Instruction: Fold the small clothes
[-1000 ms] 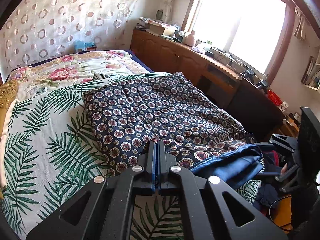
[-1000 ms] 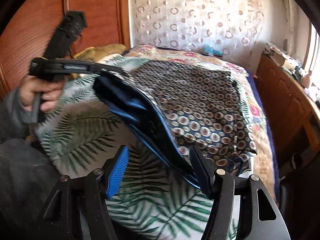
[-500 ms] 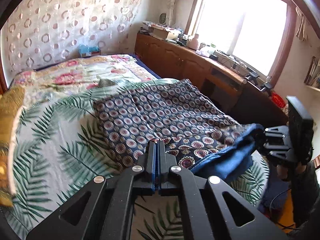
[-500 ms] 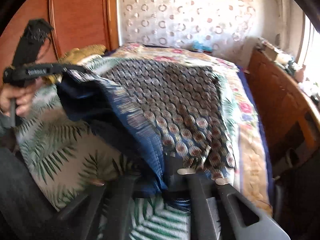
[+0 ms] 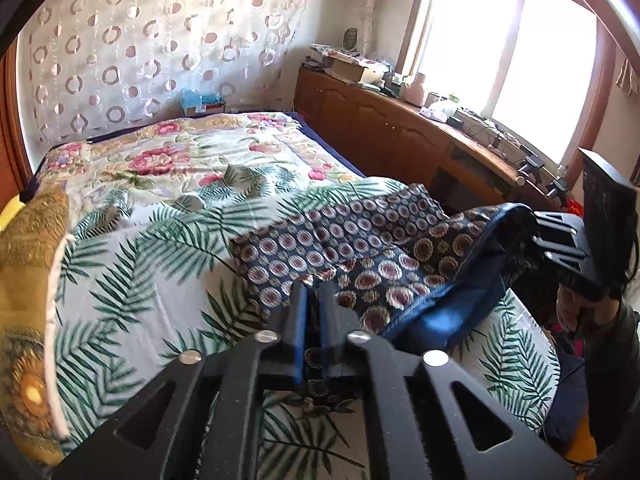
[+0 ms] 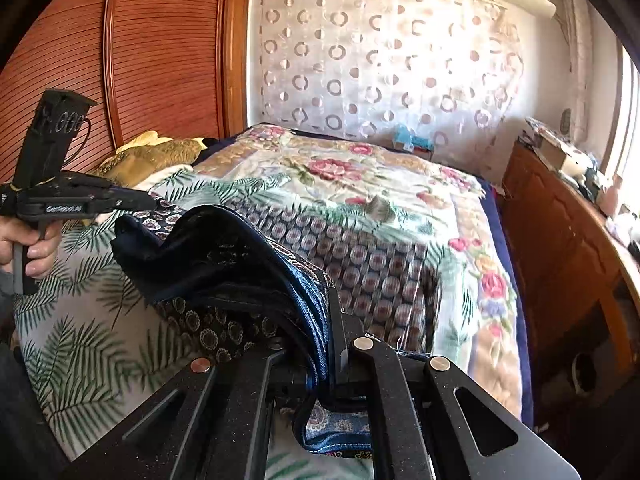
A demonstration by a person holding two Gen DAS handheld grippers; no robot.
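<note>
A navy garment with a round flower print (image 5: 360,236) lies on the bed, its near edge lifted off the cover. My left gripper (image 5: 313,294) is shut on one near corner of it. My right gripper (image 6: 320,320) is shut on the other near corner, where the blue lining (image 6: 312,304) bunches between the fingers. Each gripper shows in the other's view: the right one (image 5: 560,240) at the right, the left one (image 6: 136,202) at the left. The garment (image 6: 360,256) hangs stretched between them, with its far half flat on the bed.
The bed has a palm-leaf cover (image 5: 132,280) and a floral quilt (image 5: 180,160) behind it. A yellow pillow (image 5: 28,248) lies at the left. A wooden cabinet (image 5: 380,128) with clutter runs along the window side. A wooden headboard (image 6: 140,60) stands at the left.
My right gripper closed on the garment's edge. Both grippers lifted the near edge and carried it toward the far side, so less of the garment lies flat.
</note>
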